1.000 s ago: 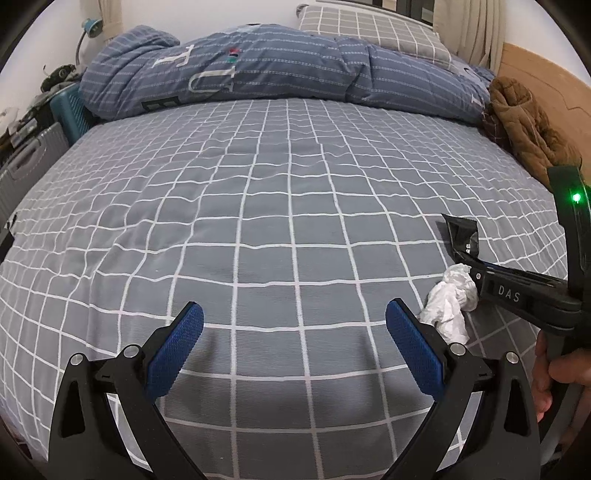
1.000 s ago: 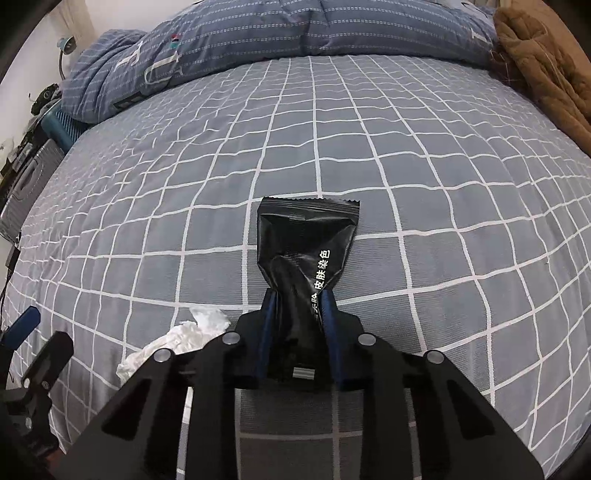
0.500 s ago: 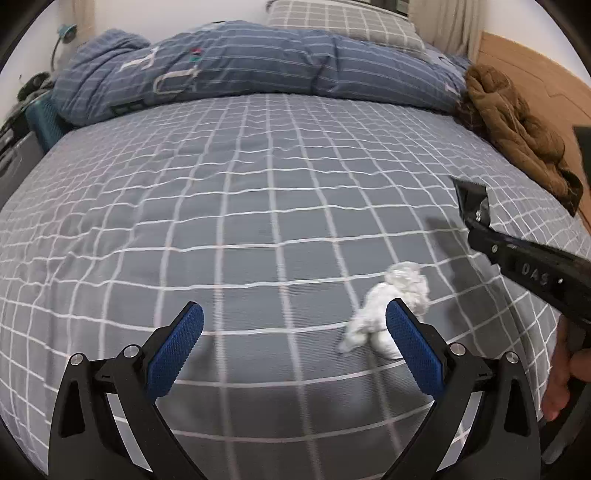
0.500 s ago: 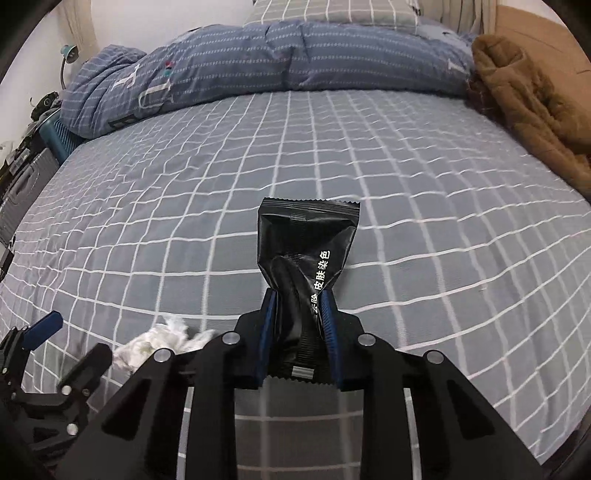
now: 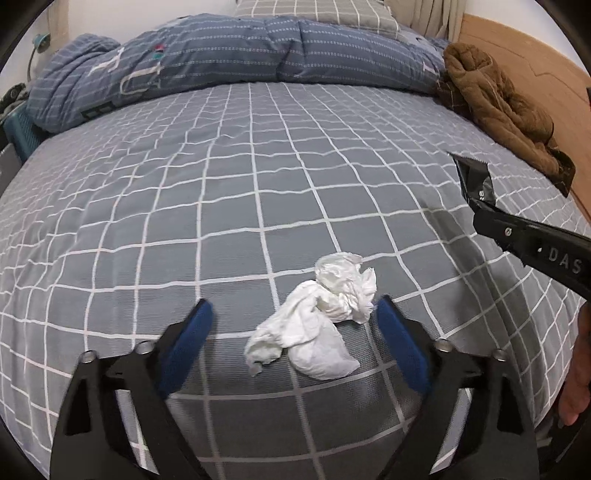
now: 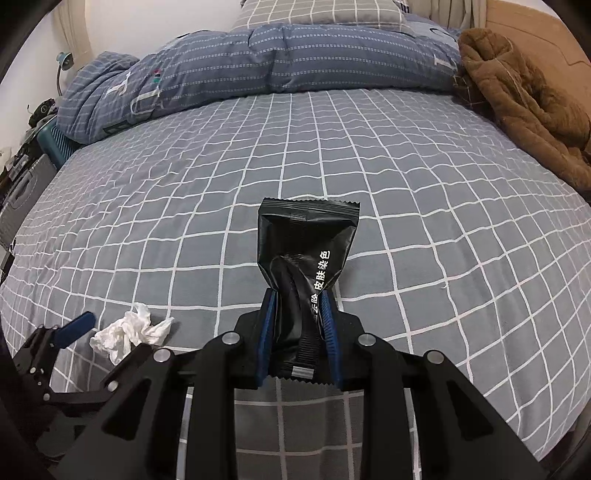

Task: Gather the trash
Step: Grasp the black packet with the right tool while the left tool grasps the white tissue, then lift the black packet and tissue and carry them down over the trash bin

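Observation:
A crumpled white tissue (image 5: 317, 317) lies on the grey checked bed sheet (image 5: 229, 206). My left gripper (image 5: 293, 312) is open, and the tissue lies between its blue fingers, nearer the right one. My right gripper (image 6: 297, 301) is shut on a black plastic wrapper (image 6: 306, 243) with white Chinese print and holds it above the sheet. The tissue also shows in the right wrist view (image 6: 129, 330) at the lower left, beside the left gripper (image 6: 75, 325). The right gripper and wrapper (image 5: 476, 181) show at the right of the left wrist view.
A folded blue striped duvet (image 5: 236, 62) lies across the far side of the bed with a checked pillow (image 6: 317, 13) behind it. A brown jacket (image 5: 498, 99) lies at the far right by the wooden headboard (image 5: 524, 55). Suitcases (image 6: 33, 173) stand at the left.
My left gripper has moved right and forward, so the tissue now lies between its open fingers. My right gripper has lifted with the wrapper still held.

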`<state>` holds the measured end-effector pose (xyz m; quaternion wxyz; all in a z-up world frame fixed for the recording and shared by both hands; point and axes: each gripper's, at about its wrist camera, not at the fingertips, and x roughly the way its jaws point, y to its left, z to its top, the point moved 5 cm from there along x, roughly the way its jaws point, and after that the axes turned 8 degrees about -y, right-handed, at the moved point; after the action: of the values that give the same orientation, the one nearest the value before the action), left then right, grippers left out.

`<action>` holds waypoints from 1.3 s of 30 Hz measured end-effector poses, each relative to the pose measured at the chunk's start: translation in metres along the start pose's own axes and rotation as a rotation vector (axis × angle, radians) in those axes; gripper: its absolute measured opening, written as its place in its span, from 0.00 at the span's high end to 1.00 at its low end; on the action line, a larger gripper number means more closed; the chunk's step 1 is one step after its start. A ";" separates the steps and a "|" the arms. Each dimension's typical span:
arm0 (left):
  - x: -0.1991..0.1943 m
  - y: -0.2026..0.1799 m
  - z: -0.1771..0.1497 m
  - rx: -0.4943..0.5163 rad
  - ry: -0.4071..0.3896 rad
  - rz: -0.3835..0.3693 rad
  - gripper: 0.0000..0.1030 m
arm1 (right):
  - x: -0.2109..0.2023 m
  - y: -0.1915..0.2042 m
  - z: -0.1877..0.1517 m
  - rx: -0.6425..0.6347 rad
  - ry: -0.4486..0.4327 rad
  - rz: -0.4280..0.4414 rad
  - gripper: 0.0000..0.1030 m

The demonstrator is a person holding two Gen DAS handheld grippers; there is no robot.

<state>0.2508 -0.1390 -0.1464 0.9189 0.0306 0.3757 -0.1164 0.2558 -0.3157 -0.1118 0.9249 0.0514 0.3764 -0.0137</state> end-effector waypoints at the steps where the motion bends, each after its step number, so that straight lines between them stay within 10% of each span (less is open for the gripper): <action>1: 0.002 -0.001 0.000 0.004 0.002 0.004 0.24 | 0.000 0.000 0.000 0.000 0.001 0.002 0.76; 13: 0.007 -0.004 -0.003 0.027 0.038 0.002 0.79 | 0.000 0.008 0.000 -0.021 0.003 0.006 0.77; 39: -0.039 0.055 0.007 -0.083 0.002 0.060 0.81 | -0.031 0.048 0.001 -0.070 -0.050 0.013 0.76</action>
<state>0.2415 -0.0795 -0.1158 0.9221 0.0036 0.3799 -0.0732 0.2374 -0.2688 -0.0850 0.9354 0.0212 0.3529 0.0039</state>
